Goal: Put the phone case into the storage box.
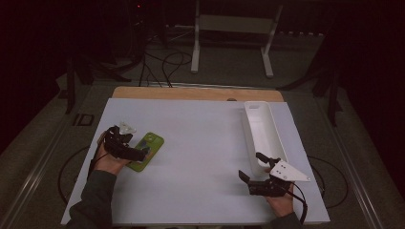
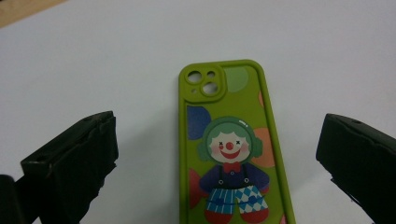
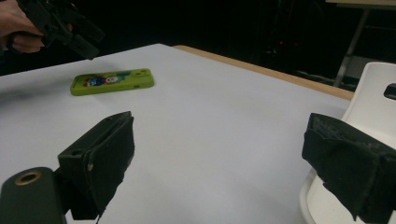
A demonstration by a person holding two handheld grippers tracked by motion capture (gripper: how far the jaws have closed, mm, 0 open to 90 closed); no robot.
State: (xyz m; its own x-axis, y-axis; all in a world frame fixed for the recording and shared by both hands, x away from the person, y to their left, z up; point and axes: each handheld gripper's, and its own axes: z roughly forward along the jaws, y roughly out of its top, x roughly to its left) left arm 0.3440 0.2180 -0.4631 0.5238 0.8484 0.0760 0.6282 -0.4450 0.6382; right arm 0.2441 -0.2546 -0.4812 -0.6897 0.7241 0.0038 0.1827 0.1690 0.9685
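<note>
The green phone case (image 2: 233,144) lies flat on the white table top (image 1: 200,157), printed side up, over on your left half of the table and a little in from the left edge. Its back shows a clown with green hair and a red nose, and the camera cutout sits at the end pointing away from you in the left gripper view. Nothing rests on it or leans against it.

Your left gripper (image 2: 217,154) hangs right over the case, released: the two black jaws stand wide apart, one on each side of the case, and neither pad touches it. From the high view, your left hand (image 1: 111,160) holds that gripper at the near left side of the case, its nose overlapping the case's lower end.

Your right gripper (image 3: 219,163) is well apart from the case, near the right front of the table, and it too is released, jaws spread with only bare table between them. Just beside it, on the right, lies the long white tray (image 1: 263,131), running away from you toward the far edge. Your right hand (image 1: 282,202) grips the tool from below.
</note>
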